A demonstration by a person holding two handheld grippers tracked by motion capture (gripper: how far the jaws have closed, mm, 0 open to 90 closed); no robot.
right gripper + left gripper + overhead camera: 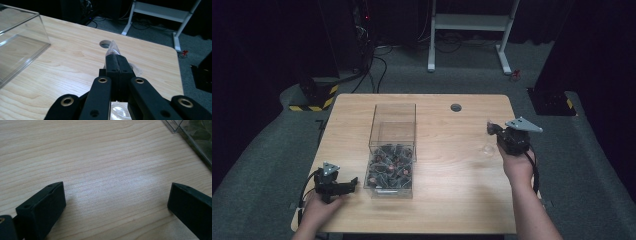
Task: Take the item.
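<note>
Left gripper idle by the clear box; right gripper clamped on a scrap of clear film over the right side of the table.

Left gripper (343,187) lay low at the near left of the wooden table (452,175), jaws wide apart with bare wood between them, pointing toward the clear box (393,150) just beside it; a corner of that box showed in the left gripper view (197,142). The box's near part held a heap of small dark pieces with reddish spots (388,170); its far part looked empty. Right gripper (490,128) was held well apart from the box, jaws pressed together on a thin clear film (113,48) sticking out past the tips. A round cable hole (105,44) lay beyond them in the tabletop.
</note>
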